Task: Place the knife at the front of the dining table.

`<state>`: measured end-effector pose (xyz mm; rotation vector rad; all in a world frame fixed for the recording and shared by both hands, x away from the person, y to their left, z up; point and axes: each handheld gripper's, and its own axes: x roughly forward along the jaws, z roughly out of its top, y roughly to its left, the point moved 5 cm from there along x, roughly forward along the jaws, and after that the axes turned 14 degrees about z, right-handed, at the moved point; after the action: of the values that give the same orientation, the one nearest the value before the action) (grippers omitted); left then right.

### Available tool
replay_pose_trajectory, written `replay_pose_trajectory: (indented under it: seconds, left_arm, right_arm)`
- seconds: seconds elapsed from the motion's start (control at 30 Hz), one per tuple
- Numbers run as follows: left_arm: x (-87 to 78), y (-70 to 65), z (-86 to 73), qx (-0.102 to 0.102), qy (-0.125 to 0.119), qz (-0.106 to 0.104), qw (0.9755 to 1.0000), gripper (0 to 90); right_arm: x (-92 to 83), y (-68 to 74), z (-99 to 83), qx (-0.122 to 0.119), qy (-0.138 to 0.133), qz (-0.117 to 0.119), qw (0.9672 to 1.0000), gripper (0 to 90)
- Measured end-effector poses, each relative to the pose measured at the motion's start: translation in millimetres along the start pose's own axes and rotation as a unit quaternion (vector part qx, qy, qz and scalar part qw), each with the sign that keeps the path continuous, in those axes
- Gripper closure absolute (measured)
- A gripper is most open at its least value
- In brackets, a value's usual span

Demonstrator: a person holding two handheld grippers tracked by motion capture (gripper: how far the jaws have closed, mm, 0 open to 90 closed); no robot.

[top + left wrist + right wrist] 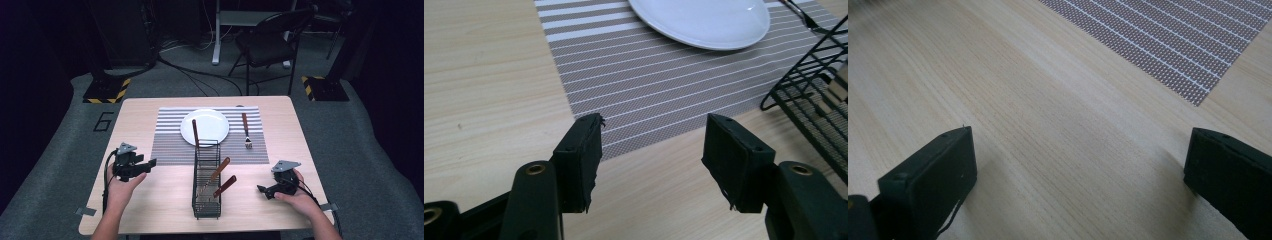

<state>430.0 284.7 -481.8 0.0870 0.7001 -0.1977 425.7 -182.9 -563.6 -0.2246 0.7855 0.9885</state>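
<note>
While both tongs, left [150, 164] and right [261, 189], hover spread and empty, one fork [246, 131] lies on the placemat [170, 142]; three utensils remain in the wire caddy [206, 207].

Black wire caddy [206, 192] stands upright on the table, its far end at the placemat's near edge. Three brown-handled utensils [218, 171] lean inside, handles up; their heads, probably metal, are unclear.

Both tongs [150, 164] [261, 189] agape, empty.
</note>
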Motion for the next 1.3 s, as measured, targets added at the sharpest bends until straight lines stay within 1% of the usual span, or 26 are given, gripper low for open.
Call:
replay_pose_trajectory:
  seconds: [0.13, 0.17, 0.23, 0.27, 0.37, 0.4, 0.47, 0.57, 0.63, 0.67, 0.73, 0.8, 0.83, 0.9, 0.97, 1.0, 1.13, 1.3]
  left_arm:
    - [-2.5, -8.9, 4.9, 0.008, -0.003, -0.008, 0.9999, 43.0]
    - [-2.5, -8.9, 4.9, 0.008, -0.003, -0.008, 0.9999, 43.3]
    - [-3.3, -15.8, 7.4, 0.012, -0.003, -0.015, 0.9998, 43.8]
    - [-3.3, -15.8, 7.4, 0.012, -0.003, -0.015, 0.9998, 44.1]
    - [-4.2, -25.1, 10.6, 0.019, -0.004, -0.024, 0.9995, 45.3]
    - [-4.2, -25.1, 10.6, 0.019, -0.004, -0.024, 0.9995, 45.4]
    - [-5.9, -32.2, 14.9, 0.026, -0.007, -0.032, 0.9991, 46.3]
    - [-7.4, -39.8, 20.7, 0.027, -0.013, -0.039, 0.9988, 46.9]
    - [-8.2, -45.0, 24.3, 0.031, -0.014, -0.045, 0.9984, 47.4]
    - [-8.4, -46.7, 26.1, 0.039, -0.015, -0.047, 0.998, 47.4]
    - [-8.7, -50.8, 29.4, 0.046, -0.015, -0.049, 0.9976, 47.4]
    - [-8.4, -55.2, 33.2, 0.046, -0.018, -0.052, 0.9974, 47.7]
    - [-8.3, -57.3, 35.6, 0.049, -0.019, -0.055, 0.9971, 47.8]
    - [-8.1, -59.6, 37.6, 0.048, -0.02, -0.056, 0.997, 47.8]
    - [-8.4, -63.1, 42.0, 0.053, -0.023, -0.06, 0.9965, 47.8]
    - [-9.2, -67.1, 46.0, 0.052, -0.024, -0.067, 0.9961, 47.8]
    - [-10.8, -75.0, 54.5, 0.063, -0.03, -0.077, 0.9946, 47.8]
    - [-11.2, -83.3, 61.2, 0.063, -0.034, -0.085, 0.9938, 47.8]
  right_arm:
    - [-0.1, 0.1, -0.1, 0.0, 0.0, 0.0, 1.0, 0.0]
    - [-0.1, 0.1, -0.1, 0.0, 0.0, 0.0, 1.0, 0.0]
    - [-0.1, 0.1, -0.1, 0.0, 0.0, 0.0, 1.0, 0.0]
    - [-0.1, 0.1, -0.1, 0.0, 0.0, 0.0, 1.0, 0.0]
    - [-0.2, 0.2, -0.1, 0.0, 0.001, 0.0, 1.0, 0.0]
    - [-0.2, 0.2, -0.1, 0.0, 0.001, 0.0, 1.0, 0.0]
    - [-0.2, 0.2, -0.1, 0.0, 0.001, 0.0, 1.0, 0.0]
    - [-0.2, 0.2, -0.1, 0.0, 0.001, 0.0, 1.0, 0.0]
    - [-0.2, 0.2, -0.1, 0.0, 0.001, 0.0, 1.0, 0.0]
    - [-0.2, 0.2, -0.1, 0.0, 0.001, 0.0, 1.0, 0.0]
    - [-0.2, 0.2, -0.2, 0.0, 0.001, 0.0, 1.0, 0.0]
    - [-0.2, 0.1, -0.1, 0.0, 0.0, 0.0, 1.0, 0.0]
    - [-0.2, 0.2, -0.1, 0.0, 0.001, 0.0, 1.0, 0.0]
    - [-0.2, 0.2, -0.1, 0.0, 0.0, 0.0, 1.0, 0.0]
    - [-0.2, 0.2, -0.1, 0.0, 0.001, 0.0, 1.0, 0.0]
    - [-0.2, 0.2, -0.2, 0.0, 0.001, 0.0, 1.0, 0.0]
    - [-0.2, 0.2, -0.2, 0.0, 0.0, 0.0, 1.0, 0.0]
    - [-0.2, 0.3, -0.2, 0.0, 0.0, 0.0, 1.0, 0.0]
